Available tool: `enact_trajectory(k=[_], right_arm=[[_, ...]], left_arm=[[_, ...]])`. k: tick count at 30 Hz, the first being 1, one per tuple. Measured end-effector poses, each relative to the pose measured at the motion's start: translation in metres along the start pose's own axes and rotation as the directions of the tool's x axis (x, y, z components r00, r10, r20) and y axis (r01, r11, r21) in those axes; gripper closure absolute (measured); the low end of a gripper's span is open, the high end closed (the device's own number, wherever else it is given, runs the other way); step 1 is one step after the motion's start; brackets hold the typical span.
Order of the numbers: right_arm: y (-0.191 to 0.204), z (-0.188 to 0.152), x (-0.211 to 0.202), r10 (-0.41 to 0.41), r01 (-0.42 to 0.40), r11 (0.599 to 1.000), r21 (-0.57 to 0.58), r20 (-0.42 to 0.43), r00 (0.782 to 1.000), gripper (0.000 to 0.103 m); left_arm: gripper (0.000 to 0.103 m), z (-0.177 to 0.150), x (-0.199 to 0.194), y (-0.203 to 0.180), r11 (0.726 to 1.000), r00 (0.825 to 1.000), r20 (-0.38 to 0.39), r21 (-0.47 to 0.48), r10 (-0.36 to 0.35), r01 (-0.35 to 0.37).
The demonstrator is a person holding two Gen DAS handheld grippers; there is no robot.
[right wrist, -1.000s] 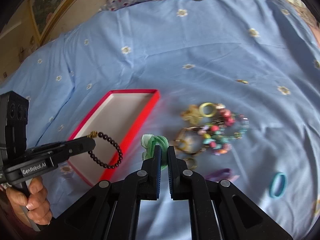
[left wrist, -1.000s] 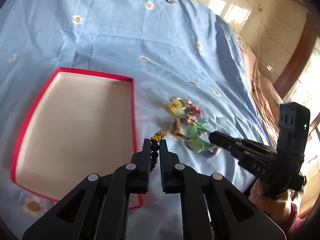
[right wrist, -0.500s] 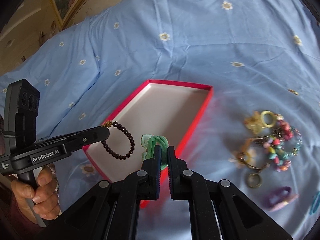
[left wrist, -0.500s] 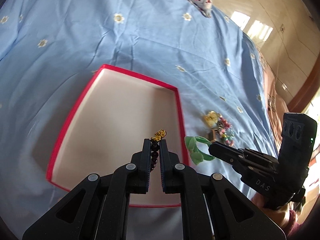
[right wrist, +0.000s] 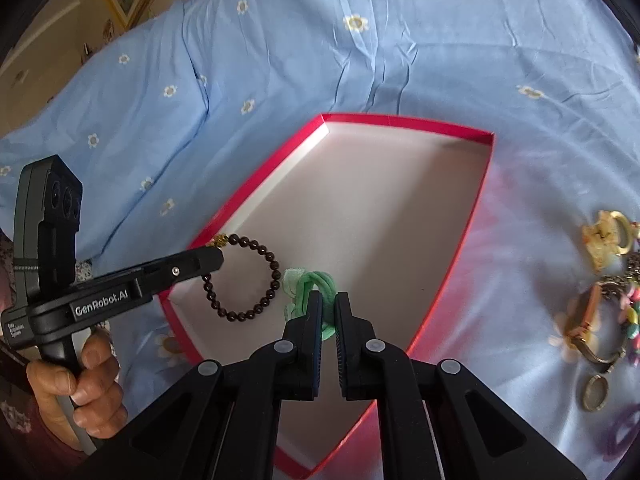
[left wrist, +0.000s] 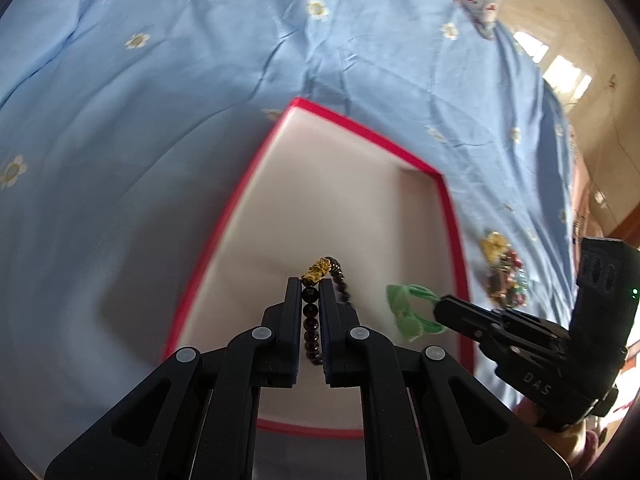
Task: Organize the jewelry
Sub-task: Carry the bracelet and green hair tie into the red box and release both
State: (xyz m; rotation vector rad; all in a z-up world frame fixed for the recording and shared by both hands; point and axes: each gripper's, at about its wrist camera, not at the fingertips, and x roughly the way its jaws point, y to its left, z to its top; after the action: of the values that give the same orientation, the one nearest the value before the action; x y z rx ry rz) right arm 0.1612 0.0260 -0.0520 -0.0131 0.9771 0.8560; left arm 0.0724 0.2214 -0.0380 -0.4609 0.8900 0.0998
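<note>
Low in the centre of the left wrist frame, the left gripper [left wrist: 310,292] is clenched on a dark bead bracelet [left wrist: 311,322], whose gold charm [left wrist: 316,271] pokes out just past the fingertips. Right of it, the right gripper [left wrist: 442,305] pinches a green hair tie [left wrist: 408,310]. Both items hang over the pale floor of the red-edged box [left wrist: 452,216], which sits on a blue flowered sheet [left wrist: 160,80]. From the right wrist view, the bracelet loop [right wrist: 244,280] dangles at centre left, just beside the green tie [right wrist: 316,286]. At the right edge, a jewelry pile [right wrist: 608,296] lies on the sheet outside the box
</note>
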Motion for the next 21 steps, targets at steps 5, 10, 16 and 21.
enact_trajectory(k=[5,10,16,21], right_arm=[[0.003,0.002,0.017,-0.031,0.029,0.999,-0.033,-0.043,0.999,0.097],[0.007,0.002,0.026,-0.057,0.053,0.996,-0.066,-0.071,0.996,0.097],[0.008,0.003,0.027,-0.054,0.049,0.997,-0.063,-0.075,0.996,0.092],[0.007,0.004,0.022,-0.046,0.044,0.998,-0.044,-0.058,0.997,0.079]], left_arm=[[0.096,-0.004,0.014,0.014,0.999,0.998,-0.041,-0.013,0.047,-0.048],[0.096,-0.007,0.017,0.012,0.998,0.996,-0.049,0.006,0.068,-0.068],[0.088,-0.006,0.017,0.008,0.996,0.995,-0.054,0.025,0.087,-0.086],[0.078,-0.006,0.009,0.003,0.995,0.994,-0.039,0.036,0.100,-0.098]])
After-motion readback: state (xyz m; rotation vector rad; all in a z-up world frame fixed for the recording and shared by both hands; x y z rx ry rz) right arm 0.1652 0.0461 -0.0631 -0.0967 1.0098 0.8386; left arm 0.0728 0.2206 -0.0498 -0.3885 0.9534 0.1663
